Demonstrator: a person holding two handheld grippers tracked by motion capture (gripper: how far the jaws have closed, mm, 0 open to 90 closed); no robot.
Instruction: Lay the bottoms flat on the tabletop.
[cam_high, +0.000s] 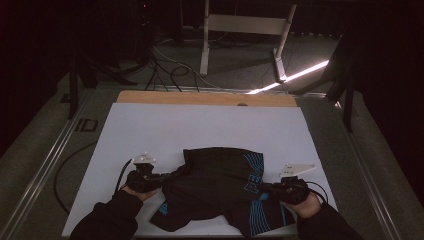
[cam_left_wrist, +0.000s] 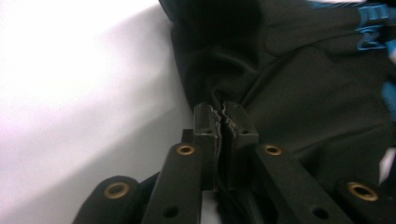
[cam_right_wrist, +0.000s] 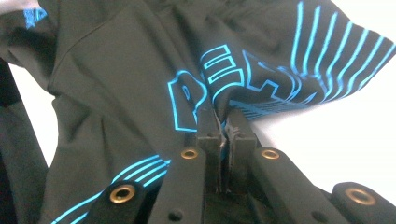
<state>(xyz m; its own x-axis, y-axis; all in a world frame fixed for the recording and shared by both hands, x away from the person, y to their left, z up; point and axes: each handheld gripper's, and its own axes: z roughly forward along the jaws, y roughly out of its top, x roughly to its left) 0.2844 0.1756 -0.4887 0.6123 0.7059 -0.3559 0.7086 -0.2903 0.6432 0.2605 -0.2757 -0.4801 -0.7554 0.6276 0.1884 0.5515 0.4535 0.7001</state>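
White table sheet (cam_high: 150, 125), dim room. Black shirt (cam_high: 215, 185) at 6 o'clock: light, limp, slippery knit. Left gripper (cam_high: 165, 176) and right gripper (cam_high: 265, 187) pinch opposite edges; grip seams.

Probably a dim lab or test studio, white-topped table (cam_high: 200, 125), loose cables on the floor (cam_high: 170, 70), pale metal stand legs (cam_high: 245, 25) behind
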